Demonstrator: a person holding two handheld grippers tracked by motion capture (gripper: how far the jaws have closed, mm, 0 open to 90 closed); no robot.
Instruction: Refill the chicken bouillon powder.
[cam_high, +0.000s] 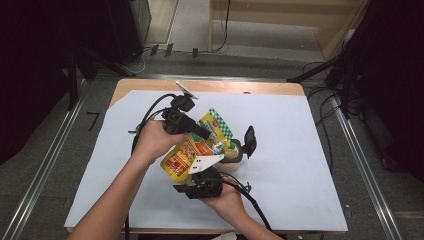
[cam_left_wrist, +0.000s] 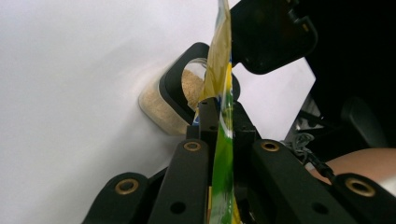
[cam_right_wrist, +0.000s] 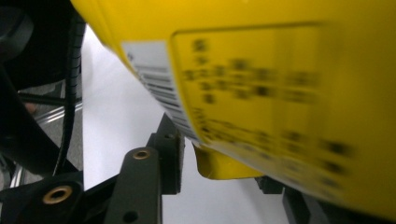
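A yellow and green pouch (cam_high: 187, 152) hangs tilted above the white-covered table (cam_high: 300, 150). My left gripper (cam_high: 204, 134) comes in from the left and is shut on the pouch's upper edge (cam_left_wrist: 223, 88); in the left gripper view the left gripper (cam_left_wrist: 219, 111) has the thin foil pinched between its jaws. Below the pouch stands a small jar (cam_left_wrist: 161, 105) of tan granules with a black rim, its black flip lid (cam_left_wrist: 271, 32) raised. My right gripper (cam_right_wrist: 219, 156) reaches up from the near side with its jaws apart. The pouch's bottom corner (cam_right_wrist: 224, 168) lies between them with a small gap.
The jar (cam_high: 232, 156) and its lid (cam_high: 249, 141) sit just right of the pouch, mid-table. White paper covers the wooden table (cam_high: 210, 86). Cables trail from both grippers over the near edge. Dark stands and floor rails flank the table.
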